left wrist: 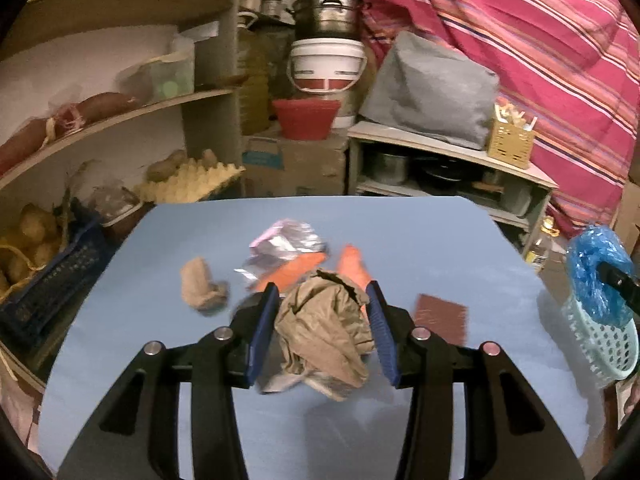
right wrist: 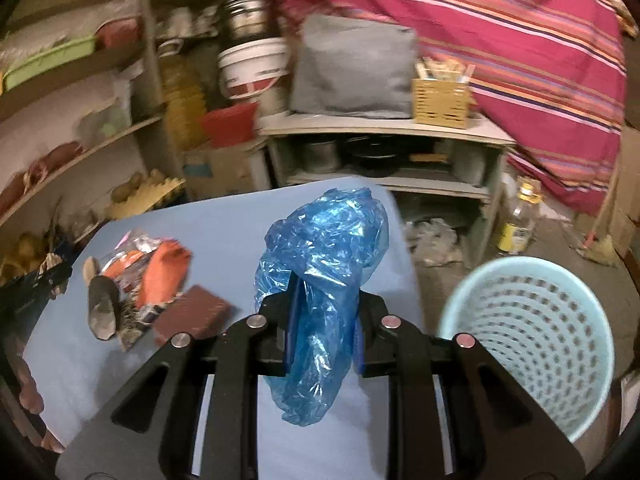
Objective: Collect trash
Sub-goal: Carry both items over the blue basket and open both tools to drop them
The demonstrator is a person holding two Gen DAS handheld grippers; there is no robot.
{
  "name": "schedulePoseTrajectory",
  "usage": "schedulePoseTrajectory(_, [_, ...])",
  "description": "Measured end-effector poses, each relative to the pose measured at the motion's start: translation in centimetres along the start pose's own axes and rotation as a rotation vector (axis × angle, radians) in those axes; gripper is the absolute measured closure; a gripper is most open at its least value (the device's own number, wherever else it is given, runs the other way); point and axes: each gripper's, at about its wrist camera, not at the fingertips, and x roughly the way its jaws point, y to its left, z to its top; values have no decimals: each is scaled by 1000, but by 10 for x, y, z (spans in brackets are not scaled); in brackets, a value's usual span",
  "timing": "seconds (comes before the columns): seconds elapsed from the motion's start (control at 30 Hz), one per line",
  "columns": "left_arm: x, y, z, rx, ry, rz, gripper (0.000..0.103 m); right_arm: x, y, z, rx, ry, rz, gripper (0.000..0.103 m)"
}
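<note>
My left gripper is shut on a crumpled brown paper bag and holds it just above the blue table. Behind it lie a silver foil wrapper, orange wrappers, a small brown paper wad and a flat brown card. My right gripper is shut on a blue plastic bag, held near the table's right edge, left of the pale blue perforated basket. The basket also shows in the left wrist view.
Shelves with potatoes, an egg tray and boxes stand left of the table. A low cabinet with pots, a grey bag and a wicker box stands behind. A bottle stands on the floor near the basket. A striped cloth hangs at right.
</note>
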Motion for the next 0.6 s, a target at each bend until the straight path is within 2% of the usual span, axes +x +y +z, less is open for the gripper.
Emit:
schedulePoseTrajectory(0.27, [-9,-74,5,50,-12,-60,58,-34,-84,-12,67,-14,-110,81])
schedulePoseTrajectory(0.6, [-6,-169,1,109,-2,-146,58,-61,-178,-36,158,-7,-200,81])
